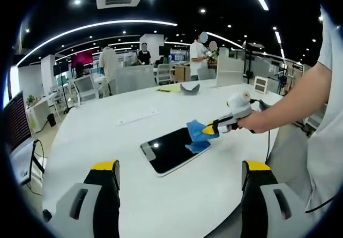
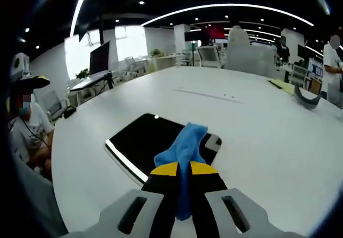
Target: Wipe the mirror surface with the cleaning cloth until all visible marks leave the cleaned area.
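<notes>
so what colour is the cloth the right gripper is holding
Blue. The cloth shows best in the right gripper view, pinched in the right gripper over the mirror.

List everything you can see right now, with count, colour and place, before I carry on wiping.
mirror: one, dark reflective with pale rim, flat on the table's near part.
cleaning cloth: one, blue, resting on the mirror's corner, pinched by the right claw.
table: one, white, large.
grey curved object: one, on the table's far side.
yellow sheets: beside that object.
monitor: one, dark, at a side desk.
people: several, standing in the background.
right claw: black with yellow tips, shut on the cloth.
left claw: black with yellow tips, open, above the table.
</notes>
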`<state>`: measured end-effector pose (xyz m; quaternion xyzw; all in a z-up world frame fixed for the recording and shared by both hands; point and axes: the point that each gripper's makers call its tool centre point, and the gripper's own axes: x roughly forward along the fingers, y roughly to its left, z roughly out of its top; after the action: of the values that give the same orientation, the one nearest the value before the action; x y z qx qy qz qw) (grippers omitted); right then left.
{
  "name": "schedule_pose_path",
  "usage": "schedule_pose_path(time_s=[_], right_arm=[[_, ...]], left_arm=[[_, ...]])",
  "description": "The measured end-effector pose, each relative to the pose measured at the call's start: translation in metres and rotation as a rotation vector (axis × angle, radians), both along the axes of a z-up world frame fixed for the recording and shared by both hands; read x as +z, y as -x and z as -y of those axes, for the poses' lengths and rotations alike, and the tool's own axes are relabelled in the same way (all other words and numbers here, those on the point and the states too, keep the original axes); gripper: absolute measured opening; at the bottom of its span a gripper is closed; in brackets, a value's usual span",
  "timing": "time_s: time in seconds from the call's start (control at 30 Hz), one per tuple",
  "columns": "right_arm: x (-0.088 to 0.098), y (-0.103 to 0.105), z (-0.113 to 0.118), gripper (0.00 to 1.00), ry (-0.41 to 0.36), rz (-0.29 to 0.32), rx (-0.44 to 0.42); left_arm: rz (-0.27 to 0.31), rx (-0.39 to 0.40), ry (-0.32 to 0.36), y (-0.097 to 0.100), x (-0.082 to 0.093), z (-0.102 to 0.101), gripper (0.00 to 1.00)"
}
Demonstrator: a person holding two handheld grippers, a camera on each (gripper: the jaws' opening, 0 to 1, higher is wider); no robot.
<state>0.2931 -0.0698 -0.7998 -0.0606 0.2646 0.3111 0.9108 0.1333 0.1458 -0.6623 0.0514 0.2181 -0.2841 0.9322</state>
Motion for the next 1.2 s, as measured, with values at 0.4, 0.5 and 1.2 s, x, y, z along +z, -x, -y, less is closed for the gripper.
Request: schedule_pose_path(time_s=[0.4,0.5,1.2], right_arm=[[-0.001,-0.003,0.045,0.01,0.020,-0.004,-0.046],[0.000,-0.003,0.050,0.01,0.024,-0.002,-0.050],[-0.002,-0.006,0.089,0.01,0.043,-0.006,-0.105]], left_arm=[[-0.011,-0.004,-0.007,0.000,-0.003,0.005,0.95],[-0.008,-0.004,-0.009,-0.001,-0.002,0.006,0.95],[-0.016,-0.019,-0.036,-0.004,-0.006,0.014,0.95]])
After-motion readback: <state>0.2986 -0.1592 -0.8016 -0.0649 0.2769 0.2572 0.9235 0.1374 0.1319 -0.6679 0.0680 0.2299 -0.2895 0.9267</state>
